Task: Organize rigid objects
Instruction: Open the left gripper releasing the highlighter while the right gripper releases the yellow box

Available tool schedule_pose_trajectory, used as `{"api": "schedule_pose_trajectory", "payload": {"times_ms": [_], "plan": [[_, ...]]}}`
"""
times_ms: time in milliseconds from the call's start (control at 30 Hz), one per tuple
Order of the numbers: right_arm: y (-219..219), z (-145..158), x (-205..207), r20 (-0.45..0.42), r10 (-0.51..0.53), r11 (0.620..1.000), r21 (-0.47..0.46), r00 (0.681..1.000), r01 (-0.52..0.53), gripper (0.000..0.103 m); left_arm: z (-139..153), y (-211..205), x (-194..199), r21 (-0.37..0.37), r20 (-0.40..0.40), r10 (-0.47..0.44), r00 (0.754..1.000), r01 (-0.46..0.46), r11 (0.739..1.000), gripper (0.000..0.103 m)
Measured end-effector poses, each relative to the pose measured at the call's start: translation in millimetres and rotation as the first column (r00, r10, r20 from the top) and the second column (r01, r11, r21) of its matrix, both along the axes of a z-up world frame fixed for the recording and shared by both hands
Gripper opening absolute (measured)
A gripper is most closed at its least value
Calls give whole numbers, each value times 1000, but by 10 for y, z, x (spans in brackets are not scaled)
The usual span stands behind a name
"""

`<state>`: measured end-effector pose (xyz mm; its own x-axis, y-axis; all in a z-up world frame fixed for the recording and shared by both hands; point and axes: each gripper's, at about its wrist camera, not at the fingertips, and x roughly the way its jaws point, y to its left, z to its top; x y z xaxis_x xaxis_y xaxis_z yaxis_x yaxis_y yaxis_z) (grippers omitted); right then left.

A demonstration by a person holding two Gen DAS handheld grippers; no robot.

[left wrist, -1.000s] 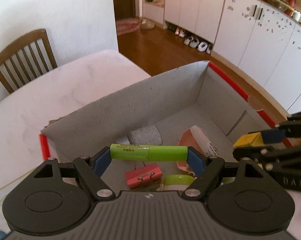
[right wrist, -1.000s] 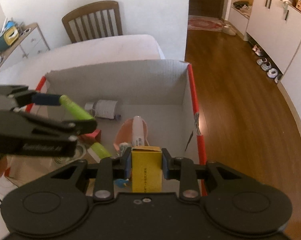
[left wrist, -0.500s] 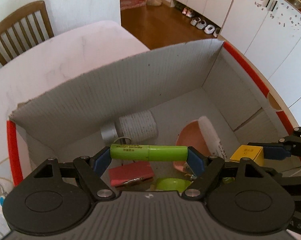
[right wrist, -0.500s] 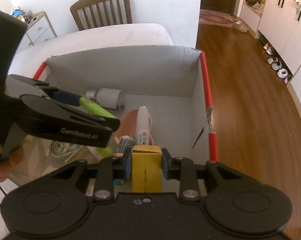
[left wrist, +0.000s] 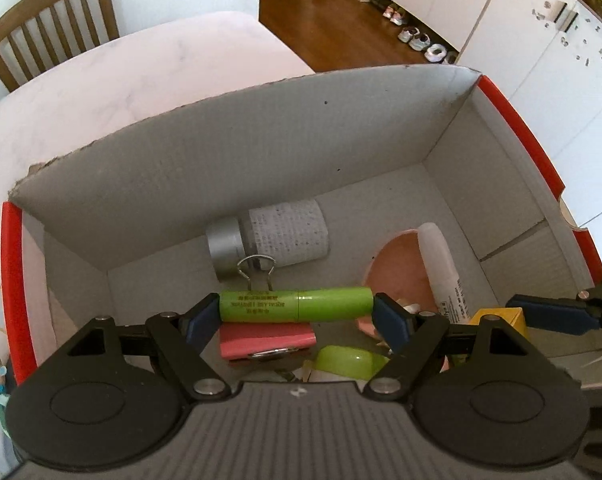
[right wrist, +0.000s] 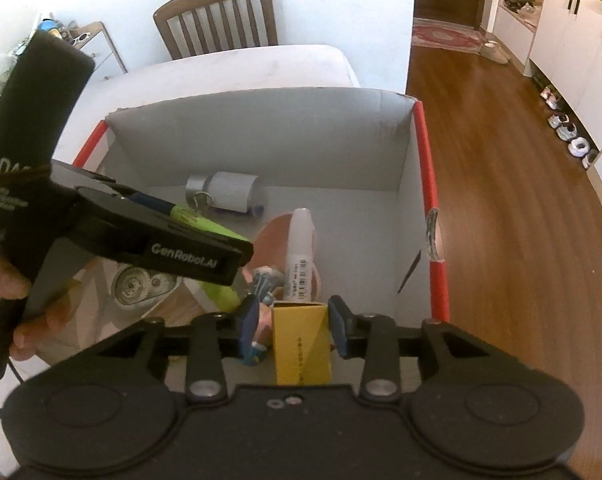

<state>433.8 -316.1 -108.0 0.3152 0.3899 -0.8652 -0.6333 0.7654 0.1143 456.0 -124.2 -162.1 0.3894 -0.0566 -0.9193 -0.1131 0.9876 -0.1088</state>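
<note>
Releasing the yellow carton [right wrist: 301, 340]: my right hand-held gripper [right wrist: 297, 330] is opening, its jaws having just been parting, and daylight is now showing at both pads where half a second ago they were pressing its sides. It is hanging over the near right corner of the cardboard box [right wrist: 405, 152], so I am judging this deposit nearly complete. My left hand-held gripper [left wrist: 297, 312] is clamping the green tube [left wrist: 295, 305] end to end, now lower over the box, awaiting its turn.
</note>
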Motion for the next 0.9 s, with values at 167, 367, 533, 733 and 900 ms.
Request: {"api": "schedule_pose_trajectory", "payload": {"times_ms": [167, 367, 533, 733, 900], "plan": [[12, 37, -73, 20, 14, 1000, 5, 1000, -14, 60, 44, 23, -40, -18, 11, 19, 1000, -19, 1000, 82], [-43, 139, -110, 40, 0, 1000, 25, 999, -1, 64, 179, 52, -118, -31, 60, 20, 998, -18, 999, 82], [-70, 225, -147, 47, -10, 999, 40, 999, 9, 65, 355, 33, -260, -33, 120, 5, 993, -2, 999, 82], [-96, 350, -267, 72, -17, 998, 61, 997, 13, 73, 629, 78, -555, -43, 195, -3, 981, 12, 999, 82], [-61, 475, -424, 106, -14, 998, 60, 994, 8, 78, 830, 134, -800, -54, 249, -4, 969, 18, 998, 82]]}}
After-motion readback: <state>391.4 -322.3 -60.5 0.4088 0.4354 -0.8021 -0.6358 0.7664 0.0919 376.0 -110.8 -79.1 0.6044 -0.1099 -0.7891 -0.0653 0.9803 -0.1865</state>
